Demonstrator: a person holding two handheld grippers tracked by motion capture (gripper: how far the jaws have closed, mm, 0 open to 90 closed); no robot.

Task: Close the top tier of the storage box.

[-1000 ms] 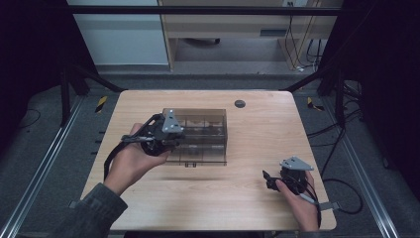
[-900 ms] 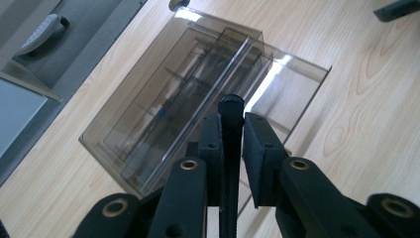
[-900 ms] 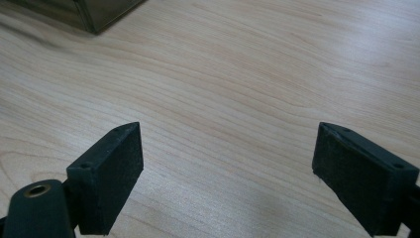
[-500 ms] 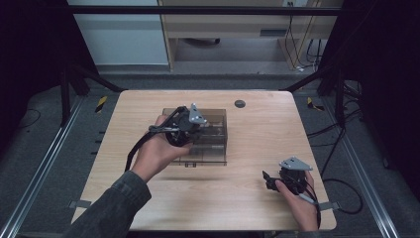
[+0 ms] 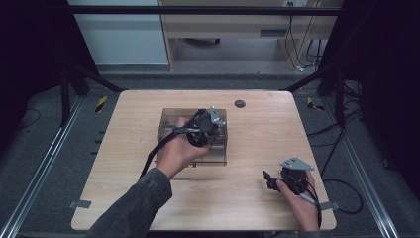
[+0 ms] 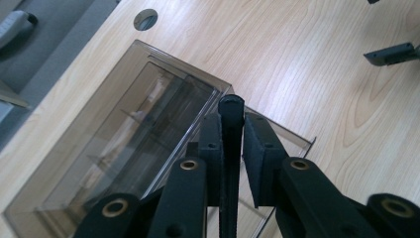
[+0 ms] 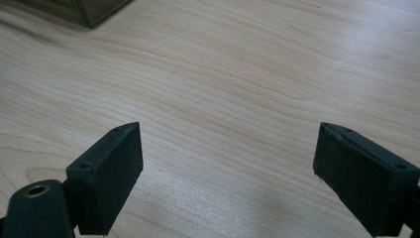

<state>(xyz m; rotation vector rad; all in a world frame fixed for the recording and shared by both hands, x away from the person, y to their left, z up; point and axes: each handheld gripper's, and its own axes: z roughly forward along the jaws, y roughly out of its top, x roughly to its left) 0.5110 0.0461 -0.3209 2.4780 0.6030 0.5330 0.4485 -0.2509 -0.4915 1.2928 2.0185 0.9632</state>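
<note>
1. Two grippers in play, doing very different jobs. Left gripper (image 5: 210, 130) hangs over the smoky clear plastic box (image 5: 171, 124) mid-table; right gripper (image 5: 277, 181) sits low near the table's (image 5: 124, 163) front right edge, well apart from the box.
2. Left gripper's jaws are pinched nearly together on a thin black upright piece (image 6: 230, 129). Can't tell what it is; looks like a slim flat tool or strip, end rounded. My guess: it's held end-up over the box's near wall so it can go down into a compartment, or has to do w/ the lid/drawer.
3. Right gripper's jaws are spread wide, nothing between them, just bare wood below. Prob. parked there to stay out of the way while the left hand (image 5: 178, 151) works.
4. Box stands square to the table edge, approx. centre. Dividers (image 6: 143, 129) inside suggest an organiser.
5. High view gives the layout: both forearms, cable (image 5: 153, 153) trailing off the left gripper, round hole (image 5: 239, 103) in the table beyond the box. But the hand hides the jaws there.
6. Left gripper view fills that gap: the black piece in the clamp, box interior seen through the tinted top, and a clear lip (image 6: 292, 141) sticking out on the box's side.
7. Right gripper view adds little: wide jaws, wood grain, a corner of the box (image 7: 84, 12) at top left.
</note>
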